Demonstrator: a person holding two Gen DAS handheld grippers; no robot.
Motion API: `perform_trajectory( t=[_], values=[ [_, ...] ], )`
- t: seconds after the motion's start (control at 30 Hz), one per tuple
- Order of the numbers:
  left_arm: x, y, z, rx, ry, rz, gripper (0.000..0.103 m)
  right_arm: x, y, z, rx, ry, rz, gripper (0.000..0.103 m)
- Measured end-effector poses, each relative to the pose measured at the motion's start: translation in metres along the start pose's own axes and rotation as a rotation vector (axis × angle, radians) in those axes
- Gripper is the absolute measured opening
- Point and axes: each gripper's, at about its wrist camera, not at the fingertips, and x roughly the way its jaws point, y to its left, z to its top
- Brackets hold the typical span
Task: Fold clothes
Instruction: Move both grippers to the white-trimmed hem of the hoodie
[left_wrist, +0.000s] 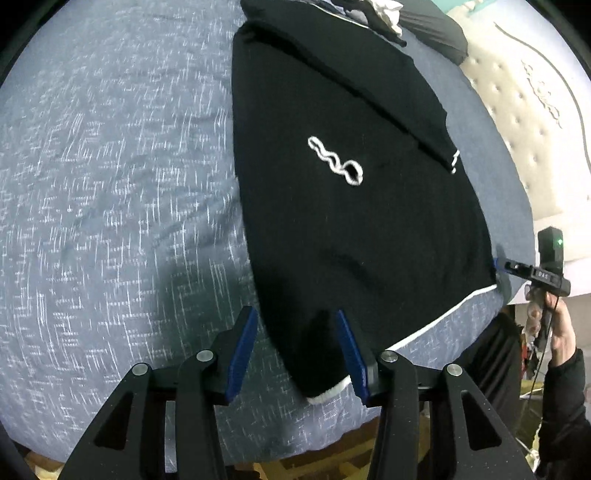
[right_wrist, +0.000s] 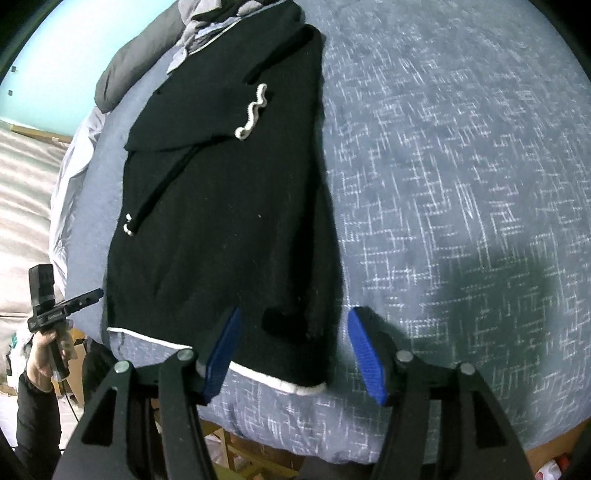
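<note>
A black knitted garment (left_wrist: 351, 206) with white hem trim and a white squiggle motif (left_wrist: 334, 160) lies flat on a blue-grey bedspread (left_wrist: 110, 184), its sides folded in. My left gripper (left_wrist: 297, 350) is open, its blue pads either side of the garment's near left hem corner. In the right wrist view the same garment (right_wrist: 229, 221) lies ahead. My right gripper (right_wrist: 293, 350) is open around the near right hem corner. Each gripper also shows in the other's view, at the opposite hem corner: the right gripper (left_wrist: 498, 263) and the left gripper (right_wrist: 99, 293).
A pile of dark and white clothes (left_wrist: 388, 14) and a dark pillow (right_wrist: 136, 70) lie beyond the garment. A cream quilted mattress edge (left_wrist: 535, 122) runs along one side. The bedspread's near edge (right_wrist: 332, 443) drops to a wooden frame below.
</note>
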Motion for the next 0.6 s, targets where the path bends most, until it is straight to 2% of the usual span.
perform_trajectory(
  t=[0.3, 0.5, 0.6],
  values=[
    [0.019, 0.002, -0.013, -0.028, 0.043, -0.03, 0.049, 0.009, 0.004, -0.006, 0.001, 0.028, 0.018, 0.061],
    [0.022, 0.006, -0.017, -0.056, 0.034, -0.041, 0.049, 0.012, 0.006, -0.009, -0.004, 0.03, 0.04, 0.061],
    [0.019, 0.004, -0.02, -0.04, 0.026, -0.051, 0.048, 0.012, 0.009, -0.011, -0.008, 0.032, 0.064, 0.06]
  ],
)
